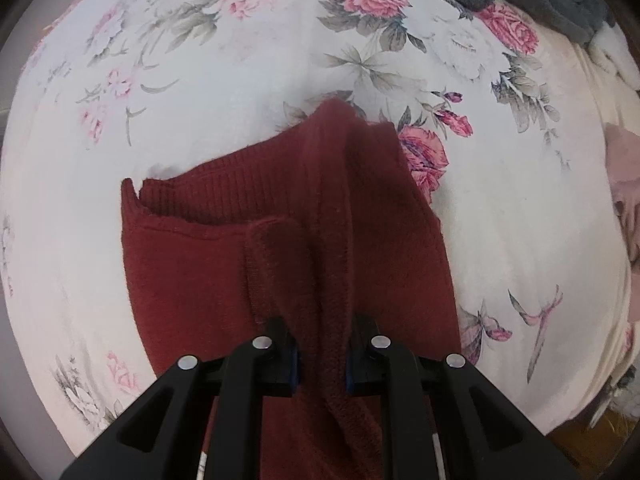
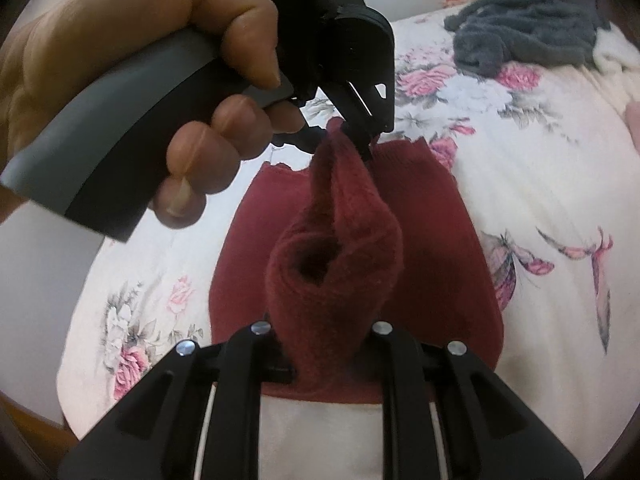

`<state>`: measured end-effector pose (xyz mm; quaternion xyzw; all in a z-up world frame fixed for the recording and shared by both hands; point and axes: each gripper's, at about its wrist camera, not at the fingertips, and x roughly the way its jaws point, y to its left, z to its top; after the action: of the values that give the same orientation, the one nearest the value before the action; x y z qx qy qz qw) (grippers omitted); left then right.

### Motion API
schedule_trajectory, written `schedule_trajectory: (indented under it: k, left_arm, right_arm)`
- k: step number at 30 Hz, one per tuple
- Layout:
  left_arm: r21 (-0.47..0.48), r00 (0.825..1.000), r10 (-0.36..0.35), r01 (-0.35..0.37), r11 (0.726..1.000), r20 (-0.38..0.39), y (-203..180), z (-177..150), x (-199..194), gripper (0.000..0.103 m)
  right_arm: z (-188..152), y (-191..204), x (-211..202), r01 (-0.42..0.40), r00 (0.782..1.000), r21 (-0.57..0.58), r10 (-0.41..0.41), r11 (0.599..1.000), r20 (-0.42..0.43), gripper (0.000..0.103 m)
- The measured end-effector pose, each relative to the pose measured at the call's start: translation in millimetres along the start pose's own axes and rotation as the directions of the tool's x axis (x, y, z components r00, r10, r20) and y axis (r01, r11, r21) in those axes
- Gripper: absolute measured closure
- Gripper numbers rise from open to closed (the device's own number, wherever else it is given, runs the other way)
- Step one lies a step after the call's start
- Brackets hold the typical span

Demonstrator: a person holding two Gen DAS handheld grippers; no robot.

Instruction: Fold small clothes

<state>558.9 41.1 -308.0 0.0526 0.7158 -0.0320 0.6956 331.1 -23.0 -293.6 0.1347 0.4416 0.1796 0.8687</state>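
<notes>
Right wrist view: the dark red knit garment (image 2: 344,240) lies on the floral bedsheet (image 2: 540,184), one fold lifted. Right gripper (image 2: 324,344) pinches its near end; left gripper (image 2: 362,130), held by a hand (image 2: 132,72), pinches the far end. Judged soft, light, limp; hold at hems. Grey clothes (image 2: 528,28) lie well apart

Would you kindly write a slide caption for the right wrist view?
Both grippers, right gripper and hand-held left gripper, pinch a lifted fold of the dark red knit garment above the floral bedspread.
</notes>
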Motion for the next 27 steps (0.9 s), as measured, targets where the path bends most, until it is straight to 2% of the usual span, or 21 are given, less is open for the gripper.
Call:
schedule_trajectory:
  k: [6, 10, 11, 12, 14, 15, 16, 17, 18, 19, 21, 22, 24, 25, 26, 27]
  left_arm:
    - [0.019, 0.996, 0.081, -0.081, 0.997, 0.028, -36.7, -0.9, 11.7, 0.088]
    - [0.006, 0.994, 0.094, -0.094, 0.996, 0.049, -52.4, -3.9, 23.7, 0.086]
    - [0.000, 0.994, 0.089, -0.089, 0.996, 0.057, -54.5, -4.6, 25.4, 0.081]
    - [-0.009, 0.995, 0.072, -0.071, 0.997, 0.071, -56.1, -5.1, 27.1, 0.069]
    - [-0.030, 0.990, -0.050, 0.055, 0.998, 0.132, -54.6, -7.5, 24.7, 0.050]
    - [-0.036, 0.975, -0.137, 0.146, 0.989, 0.177, -49.8, -9.9, 18.7, 0.045]
    - [-0.040, 0.958, -0.193, 0.206, 0.978, 0.212, -45.5, -12.6, 13.5, 0.042]
    - [-0.046, 0.932, -0.256, 0.277, 0.960, 0.257, -36.8, -17.4, 5.2, 0.036]
    - [-0.051, 0.902, -0.318, 0.347, 0.937, 0.294, -24.5, -24.3, -3.8, 0.034]
    - [-0.051, 0.880, -0.360, 0.393, 0.918, 0.310, -14.3, -30.6, -9.0, 0.034]
    - [-0.055, 0.845, -0.416, 0.459, 0.887, 0.336, 10.6, -52.0, -21.4, 0.034]
    - [-0.053, 0.835, -0.431, 0.475, 0.878, 0.343, 21.1, -60.8, -25.6, 0.034]
    - [-0.048, 0.807, -0.464, 0.514, 0.856, 0.366, 50.5, -92.5, -34.7, 0.034]
    - [-0.046, 0.801, -0.468, 0.520, 0.853, 0.374, 61.0, -103.9, -37.8, 0.034]
    - [-0.049, 0.796, -0.468, 0.523, 0.851, 0.384, 75.3, -121.5, -40.0, 0.034]
    - [-0.051, 0.788, -0.474, 0.533, 0.844, 0.394, 88.2, -139.1, -41.1, 0.033]
  right_arm:
    - [-6.9, -19.4, -2.8, -0.006, 1.000, 0.042, 0.006, 0.999, 0.002, 0.088]
    - [-11.5, -39.5, -0.2, -0.044, 0.999, 0.108, 0.046, 0.993, -0.018, 0.088]
    - [-13.2, -47.3, 1.2, -0.056, 0.998, 0.135, 0.060, 0.989, -0.025, 0.088]
    - [-14.3, -52.1, 2.4, -0.063, 0.997, 0.147, 0.067, 0.987, -0.028, 0.088]
    - [-16.6, -63.0, 6.2, -0.107, 0.992, 0.181, 0.116, 0.978, -0.041, 0.087]
    - [-17.7, -70.0, 8.8, -0.135, 0.988, 0.210, 0.149, 0.968, -0.049, 0.087]
    - [-18.4, -75.3, 10.8, -0.155, 0.984, 0.231, 0.172, 0.960, -0.055, 0.086]
    - [-19.4, -83.0, 14.2, -0.182, 0.977, 0.263, 0.205, 0.947, -0.065, 0.085]
    - [-19.8, -89.0, 17.5, -0.202, 0.969, 0.288, 0.233, 0.936, -0.078, 0.083]
    - [-20.4, -95.2, 20.4, -0.227, 0.960, 0.308, 0.266, 0.924, -0.090, 0.079]
    - [-21.0, -102.2, 23.0, -0.273, 0.941, 0.329, 0.321, 0.904, -0.102, 0.075]
    - [-20.6, -105.9, 24.2, -0.297, 0.930, 0.341, 0.351, 0.892, -0.109, 0.073]
    - [-17.0, -115.8, 25.5, -0.332, 0.910, 0.367, 0.397, 0.869, -0.118, 0.052]
    - [-14.1, -120.8, 25.5, -0.343, 0.902, 0.383, 0.414, 0.858, -0.118, 0.044]
    - [-9.5, -128.6, 27.0, -0.362, 0.890, 0.417, 0.443, 0.834, -0.112, 0.042]
    - [-5.3, -134.8, 30.8, -0.389, 0.868, 0.452, 0.484, 0.803, -0.114, 0.041]
